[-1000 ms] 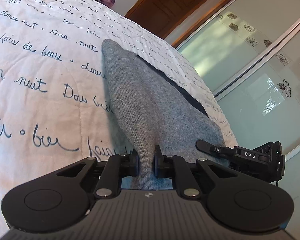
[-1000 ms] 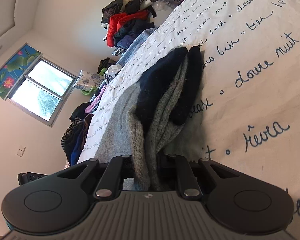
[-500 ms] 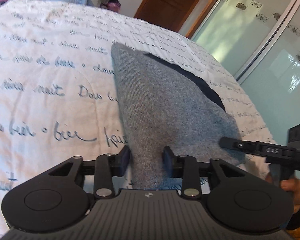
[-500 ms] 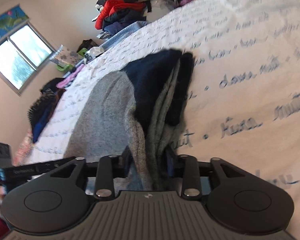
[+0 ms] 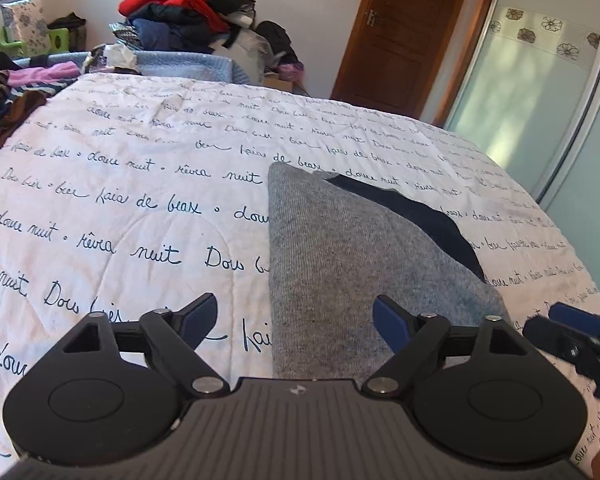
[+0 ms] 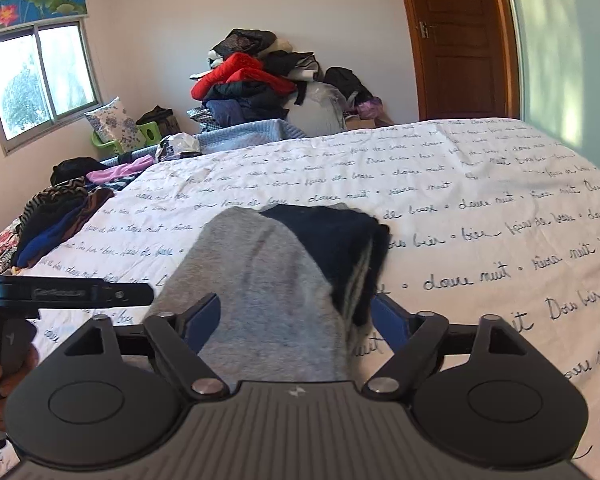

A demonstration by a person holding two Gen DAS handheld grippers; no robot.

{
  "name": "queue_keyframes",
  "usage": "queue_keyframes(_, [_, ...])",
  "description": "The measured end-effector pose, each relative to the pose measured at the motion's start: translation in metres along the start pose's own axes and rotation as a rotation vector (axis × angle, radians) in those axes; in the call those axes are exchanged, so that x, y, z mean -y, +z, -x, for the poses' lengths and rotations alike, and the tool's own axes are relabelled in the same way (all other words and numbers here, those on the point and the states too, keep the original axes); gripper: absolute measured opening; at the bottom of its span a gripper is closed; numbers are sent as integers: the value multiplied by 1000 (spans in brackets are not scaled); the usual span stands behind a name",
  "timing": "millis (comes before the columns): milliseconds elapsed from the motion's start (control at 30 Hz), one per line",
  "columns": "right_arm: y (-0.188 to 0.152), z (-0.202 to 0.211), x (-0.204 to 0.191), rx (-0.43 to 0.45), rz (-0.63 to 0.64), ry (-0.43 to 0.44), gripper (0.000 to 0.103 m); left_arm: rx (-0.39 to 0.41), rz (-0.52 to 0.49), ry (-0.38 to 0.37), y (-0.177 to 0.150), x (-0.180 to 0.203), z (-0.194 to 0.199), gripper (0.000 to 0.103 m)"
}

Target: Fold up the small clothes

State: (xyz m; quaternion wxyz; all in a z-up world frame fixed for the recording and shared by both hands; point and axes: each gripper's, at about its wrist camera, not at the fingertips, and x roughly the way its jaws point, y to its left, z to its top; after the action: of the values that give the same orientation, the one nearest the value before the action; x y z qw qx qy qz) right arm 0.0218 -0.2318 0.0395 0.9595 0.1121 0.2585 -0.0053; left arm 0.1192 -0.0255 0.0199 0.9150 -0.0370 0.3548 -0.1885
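Note:
A folded grey and navy knit garment (image 5: 352,264) lies flat on the white bedspread (image 5: 120,200) printed with script. My left gripper (image 5: 294,318) is open, its jaws wide apart over the garment's near left edge. In the right wrist view the same garment (image 6: 268,268) lies with its navy part (image 6: 336,236) folded on top at the right. My right gripper (image 6: 296,318) is open, jaws astride the near end of the garment. The right gripper's tip (image 5: 572,332) shows at the left view's right edge. The left gripper's body (image 6: 60,292) shows at the right view's left edge.
A pile of clothes (image 6: 260,80) rises beyond the bed's far end. More clothes (image 6: 56,216) lie along the bed's left side. A wooden door (image 5: 404,32) and frosted glass sliding panels (image 5: 540,80) stand to the right.
Both grippers let go of the garment and opened wide. Both views levelled out and drew back; the garment now lies flat on the bed.

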Motion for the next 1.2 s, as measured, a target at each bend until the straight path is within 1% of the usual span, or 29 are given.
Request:
queue_keyframes(33, [-1, 1, -2, -4, 0, 8, 92, 6, -1, 10, -1, 2, 1, 88])
queue_keyframes(300, [-11, 5, -9, -28, 3, -13, 92, 19, -31, 98, -6, 12, 4, 91])
queue_keyframes(400, [-14, 5, -12, -30, 18, -36, 92, 22, -34, 115, -9, 13, 5, 91])
queue_keyframes(467, [-16, 5, -16, -32, 30, -61, 95, 22, -31, 129, -12, 13, 5, 91])
queue_keyframes(533, [-19, 6, -20, -32, 44, -75, 99, 23, -33, 140, -15, 14, 6, 92])
queue_keyframes(700, [-30, 4, -33, -61, 90, -75, 99, 5, -39, 136, -24, 16, 7, 92])
queue_keyframes(800, [-35, 4, -36, -73, 88, -75, 99, 2, -35, 137, -29, 17, 9, 92])
queue_keyframes(900, [-42, 4, -36, -78, 80, -83, 99, 5, -40, 154, -38, 19, 12, 92])
queue_keyframes(1033, [-53, 2, -36, -85, 89, -125, 99, 10, -44, 171, -53, 19, 16, 92])
queue_keyframes(1100, [-59, 1, -37, -89, 99, -149, 99, 21, -58, 194, -62, 17, 19, 92])
queue_keyframes(1200, [-69, -3, -34, -116, 98, -153, 99, 22, -85, 228, -75, 14, 21, 93])
